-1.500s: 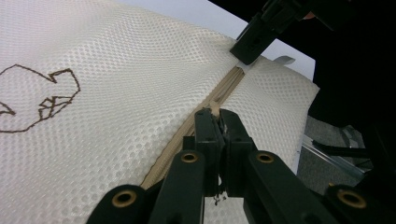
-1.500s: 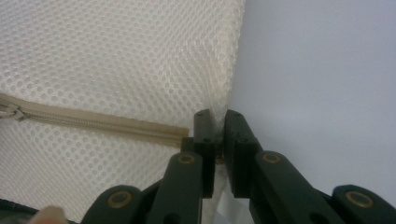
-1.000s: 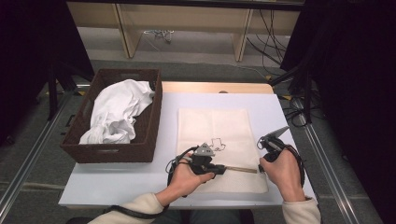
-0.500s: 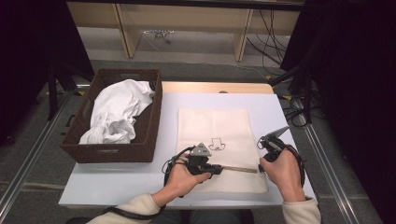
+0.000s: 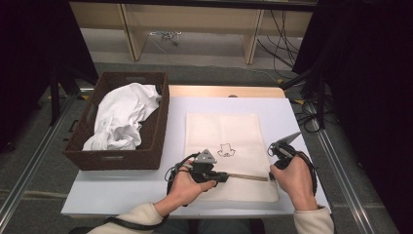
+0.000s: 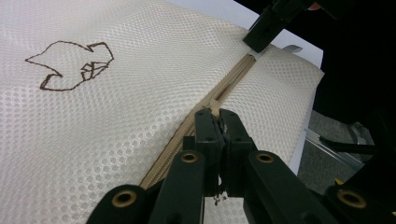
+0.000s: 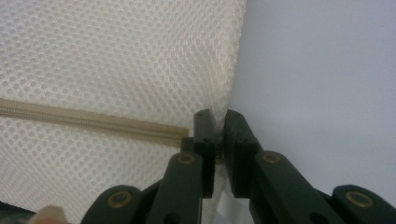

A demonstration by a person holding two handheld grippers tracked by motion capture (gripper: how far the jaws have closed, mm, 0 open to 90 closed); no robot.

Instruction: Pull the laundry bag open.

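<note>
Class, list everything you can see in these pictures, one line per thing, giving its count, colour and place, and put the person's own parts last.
Mesh bag: one, cream with a small brown outline drawing, flat on the table, right of the basket.
Zipper: one, tan, across the bag near the person.
Basket: one, dark brown, on the table's left edge.
Cloth: one, white, crumpled in the basket.
Table: one, white top.
Left gripper: one, black, shut on the zipper.
Right gripper: one, black, shut on the bag's edge beside the zipper's end.
Hands: two, cream sleeves, each holding a gripper.
</note>
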